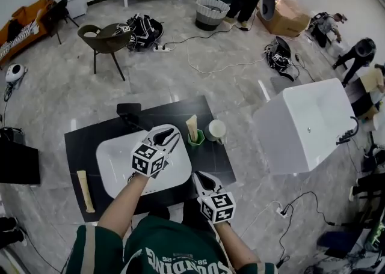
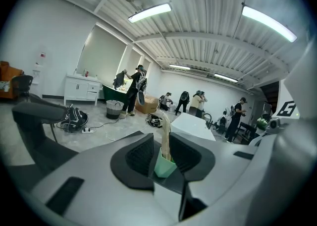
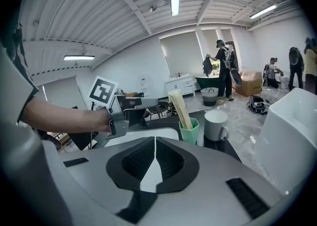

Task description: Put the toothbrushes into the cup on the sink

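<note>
Left gripper (image 1: 170,137) hangs over the white sink (image 1: 111,158), jaws apart and empty, aimed at the green cup (image 1: 195,139) just beyond its tips. Wrapped toothbrushes (image 1: 192,127) stand in that cup, beside a white mug (image 1: 216,130). Right gripper (image 1: 201,178), jaws together, sits at the counter's near edge, well short of the cup. One wrapped toothbrush (image 1: 85,190) lies far left.

Before me pale wrapped toothbrushes (image 1: 192,126) stand in the green cup (image 1: 196,140) beside the white sink (image 1: 117,161); another toothbrush (image 1: 85,190) lies flat at its left.

cup (image 1: 195,139) x1, mug (image 1: 216,129) x1, sink (image 1: 117,160) x1
</note>
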Tool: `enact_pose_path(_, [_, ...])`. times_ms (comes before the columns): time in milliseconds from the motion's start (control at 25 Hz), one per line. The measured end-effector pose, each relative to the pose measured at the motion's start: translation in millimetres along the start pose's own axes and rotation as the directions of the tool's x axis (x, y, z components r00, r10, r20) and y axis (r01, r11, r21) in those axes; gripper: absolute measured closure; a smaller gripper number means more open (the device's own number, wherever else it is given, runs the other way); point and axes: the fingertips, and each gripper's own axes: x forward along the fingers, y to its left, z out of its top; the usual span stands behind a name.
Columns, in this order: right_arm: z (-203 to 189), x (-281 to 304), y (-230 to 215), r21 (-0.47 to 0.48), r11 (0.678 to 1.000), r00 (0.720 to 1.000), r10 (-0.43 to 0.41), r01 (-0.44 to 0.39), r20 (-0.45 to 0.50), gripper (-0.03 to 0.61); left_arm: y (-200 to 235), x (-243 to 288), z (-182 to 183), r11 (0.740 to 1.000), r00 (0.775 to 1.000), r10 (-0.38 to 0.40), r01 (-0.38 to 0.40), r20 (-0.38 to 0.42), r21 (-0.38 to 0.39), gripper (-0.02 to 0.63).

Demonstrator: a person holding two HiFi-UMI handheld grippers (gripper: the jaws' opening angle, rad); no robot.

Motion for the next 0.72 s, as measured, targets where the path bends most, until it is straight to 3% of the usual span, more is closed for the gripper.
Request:
enact_pose_path(120, [4.7,7.3,10.1,-0.005,1.000,1.000,0.026,-0.026,0.000,0.535,4.9,-15.8,-0.6,1.000,1.000,0.017,-0.017,0.011,-0.008,0.571])
enact_pose_path(280, [6.9,20.8,32.8,-0.024,0.998,0.998,0.060,-0.060,0.000,0.536,15.9,-40.7,-7.9,0.999,0.999,0.042,-0.042,0.005,0.001,0.603])
enact_pose_path(720, [8.1,55.6,97.6,-0.080,0.982,0.985,0.169,-0.171,-0.031,0.537,55.7,-116.1,-25.5,0.990,0.991,0.135,-0.135,0.006,-0.029,0.603])
